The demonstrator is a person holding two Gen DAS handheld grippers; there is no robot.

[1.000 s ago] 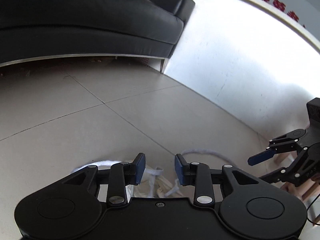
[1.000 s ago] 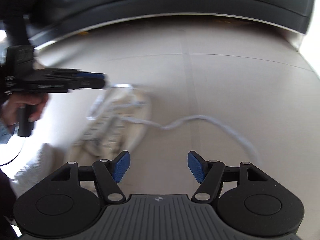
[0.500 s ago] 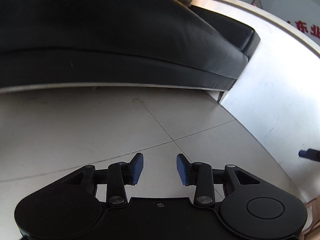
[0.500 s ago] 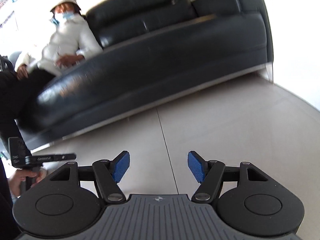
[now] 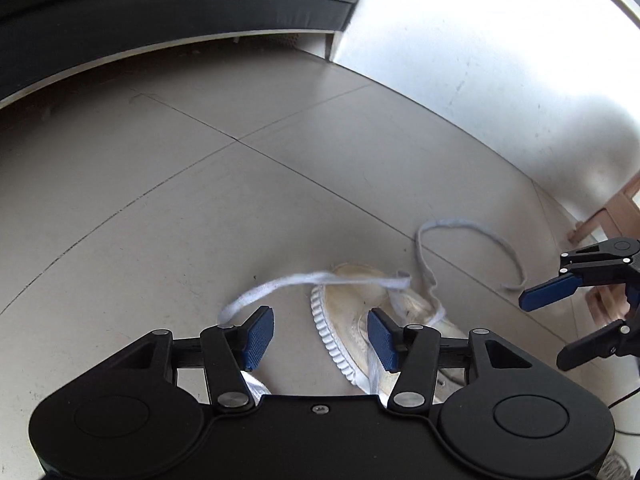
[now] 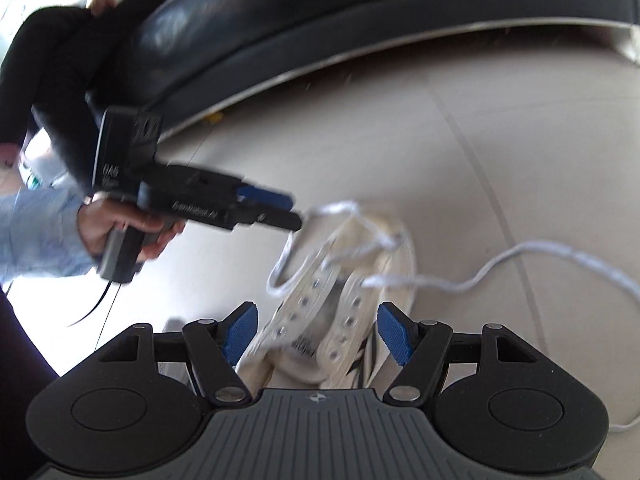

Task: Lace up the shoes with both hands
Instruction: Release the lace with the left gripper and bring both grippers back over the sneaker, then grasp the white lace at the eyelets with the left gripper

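While the off-white canvas sneaker with a ribbed rubber sole (image 5: 352, 332) lay on the grey tiled floor (image 5: 200, 200) in front of the black leather sofa (image 5: 160, 4), its eyelet rows stood mostly bare and its white flat lace (image 6: 520, 256) trailed loose beyond the toe. The left gripper (image 5: 320, 336) hung over the sneaker's sole edge, fingers apart and holding nothing. The right gripper (image 6: 316, 330) hovered above the sneaker's open throat, fingers spread too, likely placed to reach the loose lace ends.
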